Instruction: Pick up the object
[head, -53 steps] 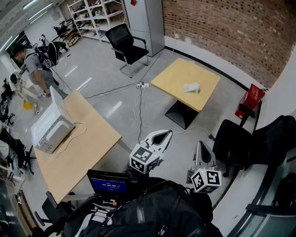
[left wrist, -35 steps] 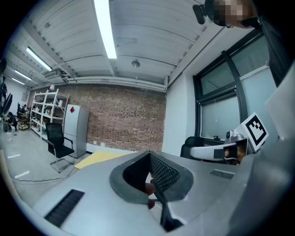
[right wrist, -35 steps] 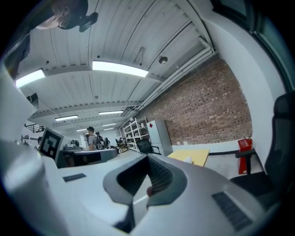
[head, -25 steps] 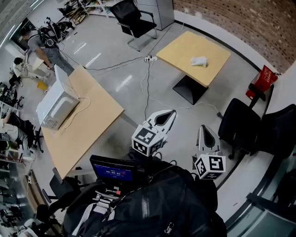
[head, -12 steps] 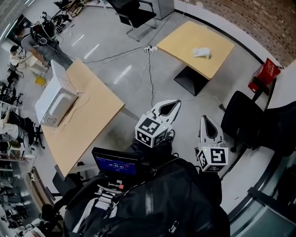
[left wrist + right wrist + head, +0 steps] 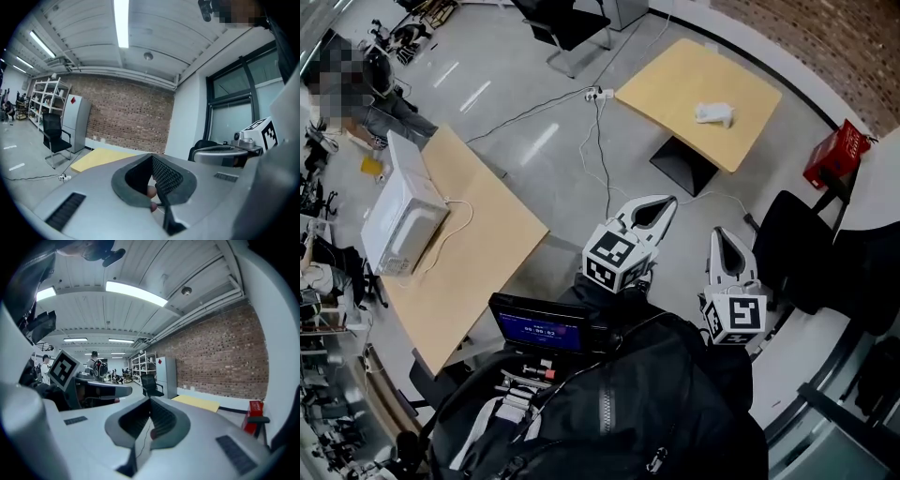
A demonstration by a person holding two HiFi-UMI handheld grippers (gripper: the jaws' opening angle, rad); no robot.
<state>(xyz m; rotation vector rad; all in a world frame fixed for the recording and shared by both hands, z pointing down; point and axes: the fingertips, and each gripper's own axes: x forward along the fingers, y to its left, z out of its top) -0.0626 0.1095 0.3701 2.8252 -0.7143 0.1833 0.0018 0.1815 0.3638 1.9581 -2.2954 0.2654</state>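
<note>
Grey and white, the left claw is pointing forward over the floor. Its jaws are pressing flat against each other with nothing between them. The left gripper view is showing the two ribbed pads meeting along one line. Just beside it, the right claw is pointing the same way. It is gripping nothing either, its jaws closing fully on each other in the right gripper view. Each claw is carrying its marker cube at the near end, above a black backpack that is filling the bottom of the head view. A small screen is glowing blue just left of the backpack.

The object, a small white thing, is lying on the small tabletop, well apart from both claws and beyond them. It is sitting toward the right side of that yellow wooden tabletop, with no claw touching it. Cables are trailing across the floor from a power strip near the tabletop's left corner.

To the left, a long tabletop is carrying a white microwave, and a person is standing beyond its far end. On the right, black chairs are standing near a red box.
</note>
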